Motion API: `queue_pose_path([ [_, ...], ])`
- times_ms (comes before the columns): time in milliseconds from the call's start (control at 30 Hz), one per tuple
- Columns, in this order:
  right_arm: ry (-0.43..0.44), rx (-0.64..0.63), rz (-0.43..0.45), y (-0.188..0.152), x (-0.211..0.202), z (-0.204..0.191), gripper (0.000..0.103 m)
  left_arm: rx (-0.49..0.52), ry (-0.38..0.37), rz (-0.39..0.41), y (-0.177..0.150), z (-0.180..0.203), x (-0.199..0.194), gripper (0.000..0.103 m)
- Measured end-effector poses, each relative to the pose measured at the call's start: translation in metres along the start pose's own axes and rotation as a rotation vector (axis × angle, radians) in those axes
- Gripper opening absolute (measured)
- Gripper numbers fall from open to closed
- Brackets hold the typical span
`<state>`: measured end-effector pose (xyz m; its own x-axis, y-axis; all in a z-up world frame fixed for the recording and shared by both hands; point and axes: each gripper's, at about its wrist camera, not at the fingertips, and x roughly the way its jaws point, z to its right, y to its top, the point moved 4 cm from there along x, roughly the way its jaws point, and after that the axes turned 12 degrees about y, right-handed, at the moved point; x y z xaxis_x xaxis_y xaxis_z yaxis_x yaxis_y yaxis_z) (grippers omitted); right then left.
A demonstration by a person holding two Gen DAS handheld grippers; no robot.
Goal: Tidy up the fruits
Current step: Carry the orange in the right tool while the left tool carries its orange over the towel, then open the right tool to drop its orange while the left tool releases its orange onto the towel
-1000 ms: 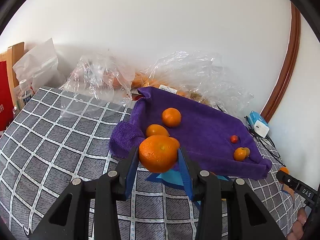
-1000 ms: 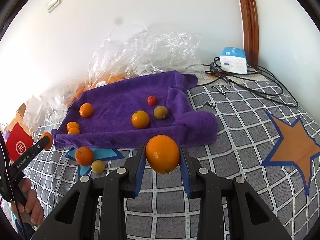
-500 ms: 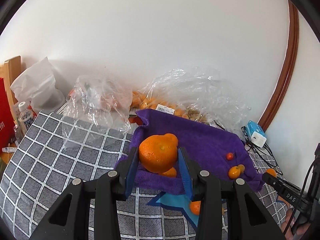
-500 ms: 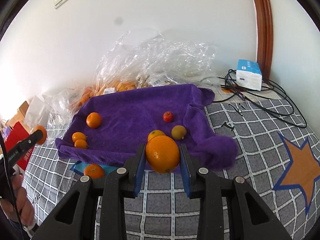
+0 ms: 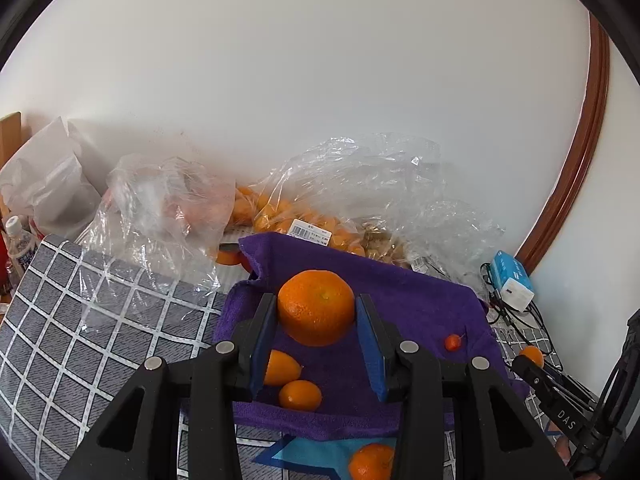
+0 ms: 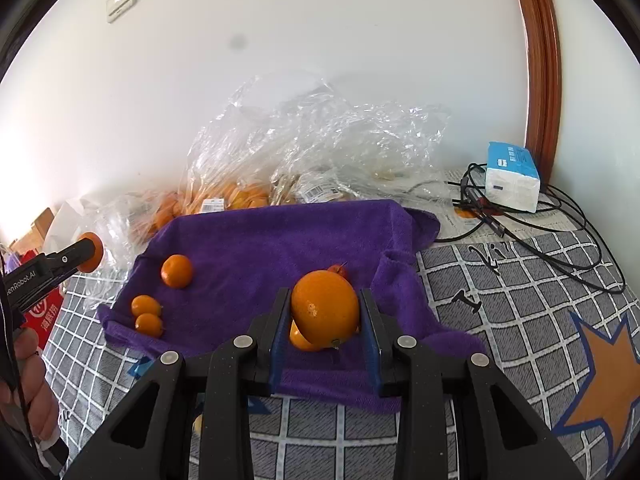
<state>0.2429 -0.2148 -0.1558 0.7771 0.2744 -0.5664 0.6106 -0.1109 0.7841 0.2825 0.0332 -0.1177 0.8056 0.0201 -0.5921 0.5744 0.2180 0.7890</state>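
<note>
Gripping a mandarin [image 5: 316, 307], the left claw [image 5: 316, 334] is clamped on its sides; likewise the right claw [image 6: 325, 326] pinches an orange [image 6: 325, 309], both lifted clear for carrying, probably toward the purple towel [image 6: 256, 248] just beyond, where small kumquats [image 6: 146, 314] lie sorted.

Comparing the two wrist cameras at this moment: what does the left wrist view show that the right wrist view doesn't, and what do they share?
Only the left wrist view shows the plastic bottle at the far left and an orange lying off the towel on the blue star.

Only the right wrist view shows the wall switch and the orange star on the cover.

Both show the purple towel with small fruits on it, the clear bags, the blue-and-white pack, and each gripper shut on an orange.
</note>
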Motion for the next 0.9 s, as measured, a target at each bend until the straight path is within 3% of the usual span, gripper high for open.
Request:
queue_pose_path([
  [167, -0.005, -0.027, 0.016, 0.014, 0.007, 0.004, 0.033, 0.030, -0.004, -0.005, -0.007, 0.012, 0.015, 0.038],
  [367, -0.023, -0.046, 0.029, 0.022, 0.013, 0.008, 0.033, -0.021, -0.006, -0.053, -0.010, -0.003, 0.035, 0.038],
  [667, 0.006, -0.074, -0.068, -0.003, 0.052, 0.006, 0.033, -0.011, -0.035, -0.110, -0.020, -0.006, 0.053, 0.038],
  [900, -0.036, -0.135, -0.100, -0.010, 0.072, -0.001, 0.032, 0.024, -0.038, -0.135, -0.029, 0.001, 0.062, 0.038],
])
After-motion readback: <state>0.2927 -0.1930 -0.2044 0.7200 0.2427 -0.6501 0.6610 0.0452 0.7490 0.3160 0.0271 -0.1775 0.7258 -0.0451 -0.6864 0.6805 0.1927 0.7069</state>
